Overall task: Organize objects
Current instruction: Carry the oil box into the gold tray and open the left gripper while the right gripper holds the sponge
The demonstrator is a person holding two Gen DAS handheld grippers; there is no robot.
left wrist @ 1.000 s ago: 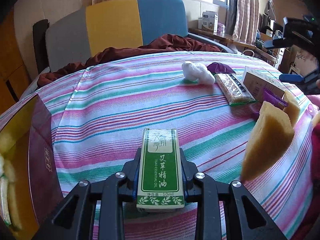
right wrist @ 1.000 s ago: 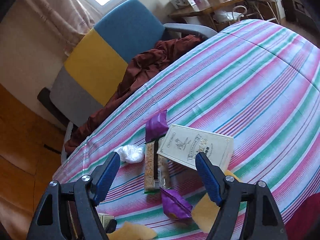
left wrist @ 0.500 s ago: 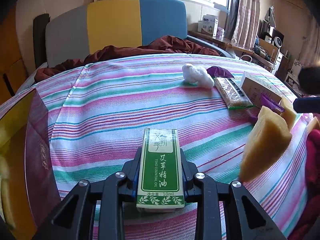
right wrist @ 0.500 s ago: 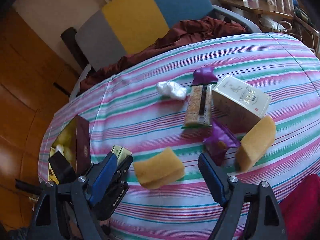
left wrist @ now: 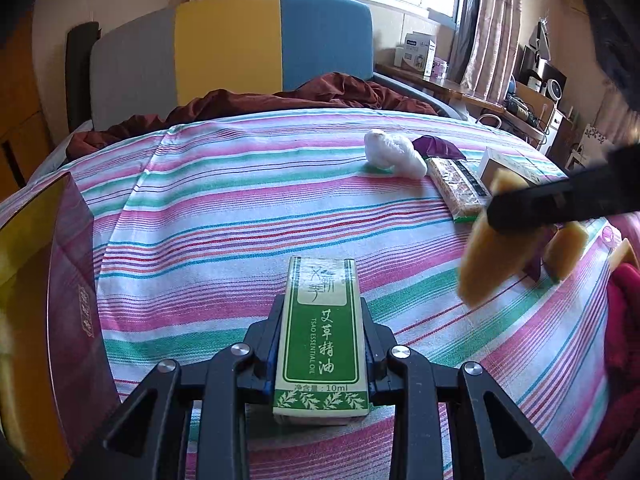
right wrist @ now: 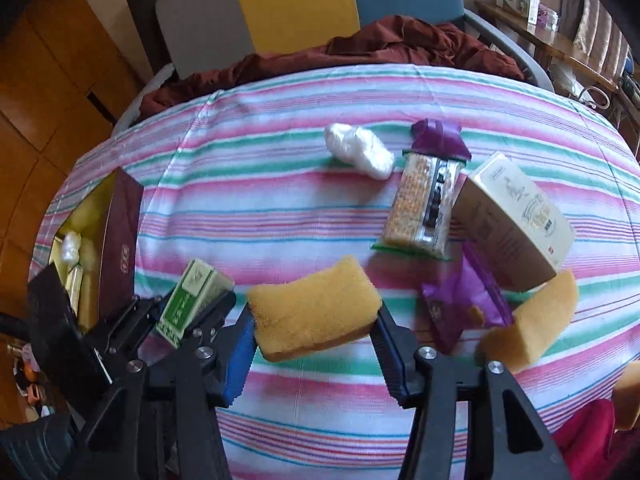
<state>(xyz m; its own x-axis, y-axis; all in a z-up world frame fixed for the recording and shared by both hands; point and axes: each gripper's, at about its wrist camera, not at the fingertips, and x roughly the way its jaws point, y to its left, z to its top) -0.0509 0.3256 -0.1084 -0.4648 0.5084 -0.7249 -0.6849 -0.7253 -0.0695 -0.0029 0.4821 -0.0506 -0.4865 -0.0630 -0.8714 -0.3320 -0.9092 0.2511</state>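
My left gripper (left wrist: 320, 336) is shut on a green and white essential oil box (left wrist: 321, 332), held just above the striped tablecloth; it also shows in the right wrist view (right wrist: 192, 300). My right gripper (right wrist: 314, 316) is open, its jaws on either side of a yellow sponge (right wrist: 314, 308), close to its ends; I cannot tell if they touch it. The sponge shows in the left wrist view (left wrist: 492, 256) with a gripper finger across it. An open dark red box (right wrist: 120, 240) with yellow lining stands at the table's left.
On the right lie a white wad (right wrist: 360, 150), a snack bar (right wrist: 424, 208), purple packets (right wrist: 464, 304), a cream carton (right wrist: 516, 224) and a second sponge (right wrist: 532, 320). A sofa with a maroon blanket (right wrist: 400, 48) stands behind. A red cloth (left wrist: 624, 320) lies at the right edge.
My right gripper has swung down and forward from above the table to straddle the yellow sponge. My left gripper still holds the oil box in the same place.
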